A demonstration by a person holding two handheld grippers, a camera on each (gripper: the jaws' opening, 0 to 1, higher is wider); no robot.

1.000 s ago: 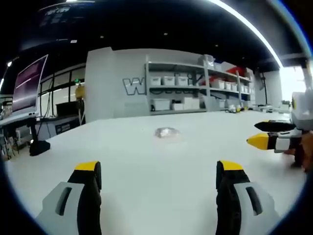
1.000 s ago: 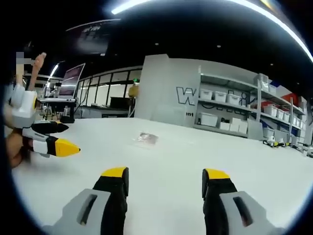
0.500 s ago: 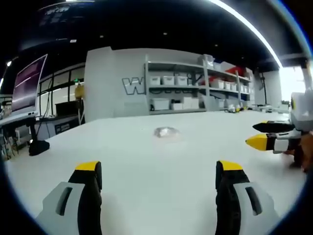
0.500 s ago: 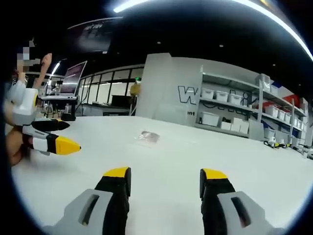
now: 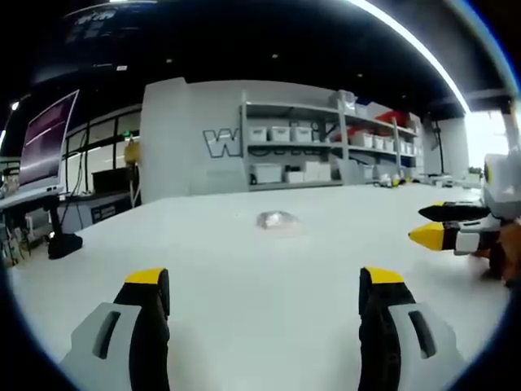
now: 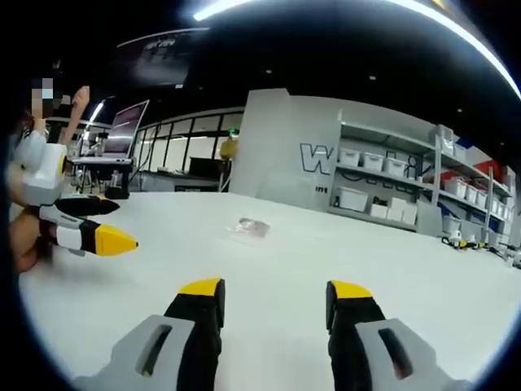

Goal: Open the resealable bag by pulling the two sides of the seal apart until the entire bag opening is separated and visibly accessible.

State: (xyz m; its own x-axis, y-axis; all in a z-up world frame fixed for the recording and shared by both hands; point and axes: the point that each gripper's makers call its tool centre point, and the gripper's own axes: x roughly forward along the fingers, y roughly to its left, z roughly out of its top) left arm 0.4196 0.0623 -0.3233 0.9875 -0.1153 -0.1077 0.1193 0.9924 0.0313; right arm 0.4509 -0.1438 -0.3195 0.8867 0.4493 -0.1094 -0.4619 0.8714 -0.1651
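— Where is the bag?
— The small clear plastic resealable bag [image 5: 278,220] lies flat on the white worktop [image 5: 244,269], out in the open and well ahead of both tools. In the right gripper view it sits a little left of centre [image 6: 249,227]. Whether its seal is closed is too small to tell.

— And the left gripper?
— The left gripper [image 5: 264,281] hangs over the near part of the worktop with its yellow-tipped black jaws released, spread wide with nothing between them. It also shows at the left of the right gripper view [image 6: 106,224], held in a person's hand [image 6: 24,240].

— The right one?
— The right gripper [image 6: 274,289] is likewise over the near worktop, jaws released and grasping nothing, the gap between them narrower than the left's. It comes into the left gripper view from the right [image 5: 440,224], its pointed tips apart. Neither tool touches the bag.

— What lies beyond?
— Grey metal shelving with white storage bins [image 5: 301,147] stands against a grey wall with large lettering [image 6: 313,159]. A dark monitor on a stand [image 5: 49,142] rises at the far left.
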